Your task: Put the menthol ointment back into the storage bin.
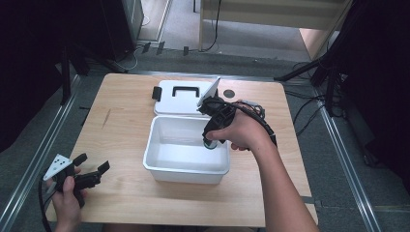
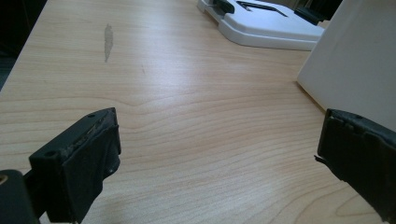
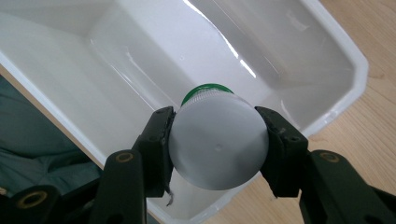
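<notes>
A white plastic bin [image 1: 159, 166] stands open in the middle of the wooden table. My right gripper [image 1: 211, 140] hangs over the bin's right side, pointing down into it. It is shut on a white-capped bottle [image 3: 218, 142] with a green band below the cap; the two jaws press the cap from both sides [image 3: 215, 140]. The bin's inside [image 3: 140, 60] looks bare under the bottle. My left gripper [image 1: 92, 166] rests low at the table's front left, open, with nothing between its fingers [image 2: 88, 158].
The bin's white lid [image 1: 181, 99] with a black handle and black latches lies flat behind the bin; it also appears as the lid [image 2: 266, 23] ahead of the left gripper. The bin wall [image 2: 355, 65] stands right of the left gripper. Bare wood [image 1: 116, 121] spreads left.
</notes>
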